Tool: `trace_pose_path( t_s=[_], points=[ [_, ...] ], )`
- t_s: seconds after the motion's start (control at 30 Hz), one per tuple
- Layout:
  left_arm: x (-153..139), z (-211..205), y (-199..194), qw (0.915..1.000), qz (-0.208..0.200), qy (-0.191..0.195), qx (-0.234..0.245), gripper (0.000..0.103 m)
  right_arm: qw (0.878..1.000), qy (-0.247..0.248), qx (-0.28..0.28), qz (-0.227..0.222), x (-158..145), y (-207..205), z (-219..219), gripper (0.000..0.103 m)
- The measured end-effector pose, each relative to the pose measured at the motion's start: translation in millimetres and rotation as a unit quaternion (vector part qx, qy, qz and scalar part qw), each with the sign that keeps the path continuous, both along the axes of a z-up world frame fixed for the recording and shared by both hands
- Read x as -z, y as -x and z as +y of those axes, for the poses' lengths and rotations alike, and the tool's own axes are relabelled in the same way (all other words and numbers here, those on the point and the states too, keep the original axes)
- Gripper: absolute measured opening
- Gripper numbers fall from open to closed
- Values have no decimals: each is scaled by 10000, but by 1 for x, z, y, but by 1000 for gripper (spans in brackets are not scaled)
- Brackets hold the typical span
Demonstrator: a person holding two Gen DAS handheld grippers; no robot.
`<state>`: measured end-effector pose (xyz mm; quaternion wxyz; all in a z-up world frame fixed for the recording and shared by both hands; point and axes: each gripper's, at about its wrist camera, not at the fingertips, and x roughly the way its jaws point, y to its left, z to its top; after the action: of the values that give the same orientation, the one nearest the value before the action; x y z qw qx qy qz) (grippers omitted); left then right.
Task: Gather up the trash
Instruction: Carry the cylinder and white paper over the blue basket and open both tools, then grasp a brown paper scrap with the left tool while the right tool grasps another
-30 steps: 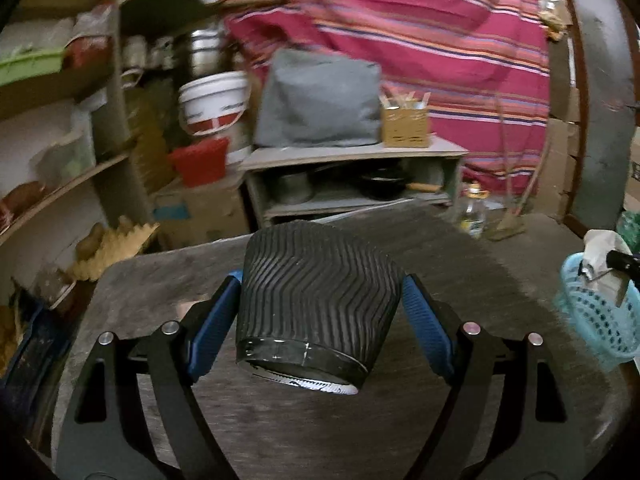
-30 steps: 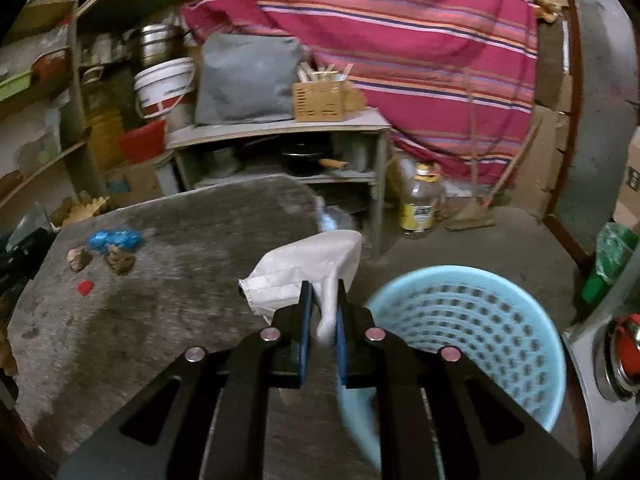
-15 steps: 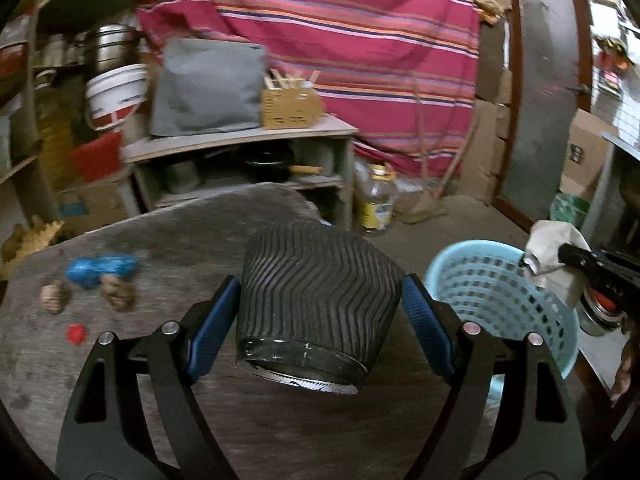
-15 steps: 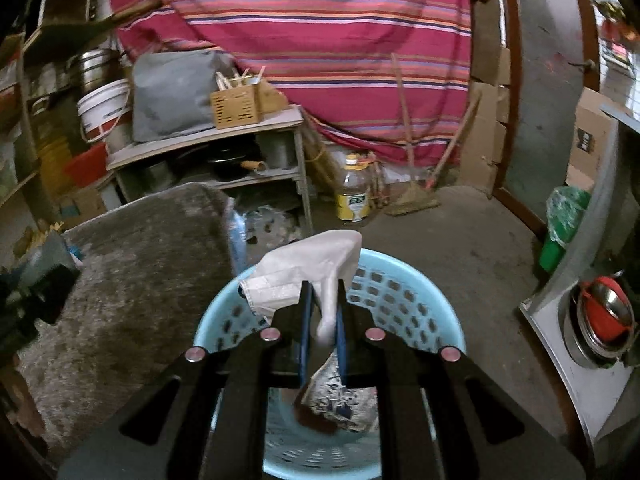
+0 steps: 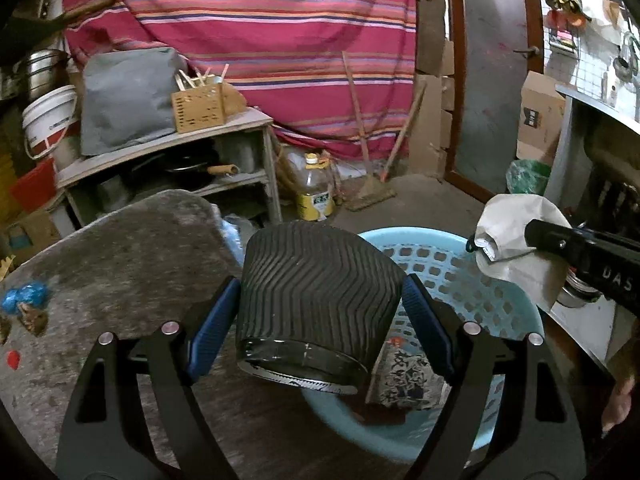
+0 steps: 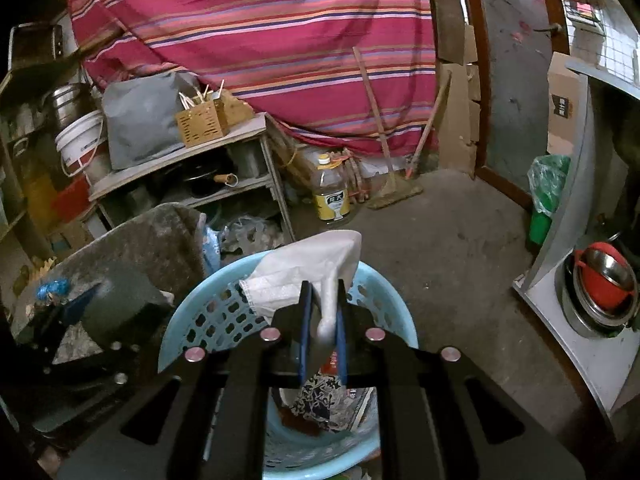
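Only the right wrist view shows the red bowl (image 6: 604, 280). Over the blue basket (image 5: 516, 312), which holds patterned, possibly paper, trash (image 5: 404, 372), a black ribbed cup (image 5: 316, 296) is clamped by the left gripper (image 5: 320, 324) and a white mask (image 6: 308, 276) by the right gripper (image 6: 323, 336).

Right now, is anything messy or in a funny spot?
Yes. Scraps still lie on the table: a blue wrapper and a red cap. The cup and mask are held over the basket, not dropped in.

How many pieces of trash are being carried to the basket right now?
2: a black ribbed cup in the left gripper, and a white mask pinched in the right gripper above the basket.
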<state>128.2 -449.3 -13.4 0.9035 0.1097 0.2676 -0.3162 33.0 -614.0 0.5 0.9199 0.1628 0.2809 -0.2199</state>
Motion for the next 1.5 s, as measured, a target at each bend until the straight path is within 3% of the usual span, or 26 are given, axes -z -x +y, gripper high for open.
trace_pose_path(
  t_s=[0.13, 0.3, 0.5, 0.67, 0.73, 0.8, 0.83, 0.97, 1.17, 1.37, 1.5],
  points=[
    [1, -11, -4, 9998, 134, 31, 111, 81, 10000, -33, 46, 17, 3, 0, -3, 11],
    [-11, -5, -3, 9999, -2, 113, 83, 97, 9999, -75, 136, 49, 5, 0, -5, 11],
    [-23, 41, -17, 9997, -57, 111, -222, 97, 9998, -86, 93, 181, 11, -13, 1, 12],
    [-34, 104, -34, 9969, -279, -38, -730, 98, 9995, -12, 34, 308, 16, -31, 18, 16],
    [-37, 130, -44, 9950, -318, -123, -936, 98, 9991, -43, 76, 417, 21, -39, 21, 28],
    [-39, 152, -51, 9931, -369, -163, -1101, 98, 9984, -48, 131, 556, 27, -47, 26, 54],
    [-41, 166, -55, 9919, -404, -191, -1191, 98, 9980, -41, 162, 616, 30, -50, 28, 58],
    [-42, 210, -69, 9869, -495, -288, -1507, 98, 9961, -141, 233, 839, 37, -62, 37, 67],
    [-34, 275, -97, 9800, -412, -305, -1922, 98, 9973, 44, 307, 664, 23, -73, 62, 83],
    [-17, 329, -125, 9723, -174, -293, -2313, 98, 9989, 252, -65, 401, 4, -99, 112, 93],
    [-7, 360, -146, 9658, -14, -317, -2574, 98, 9975, 412, -420, 385, 0, -123, 152, 93]
  ],
)
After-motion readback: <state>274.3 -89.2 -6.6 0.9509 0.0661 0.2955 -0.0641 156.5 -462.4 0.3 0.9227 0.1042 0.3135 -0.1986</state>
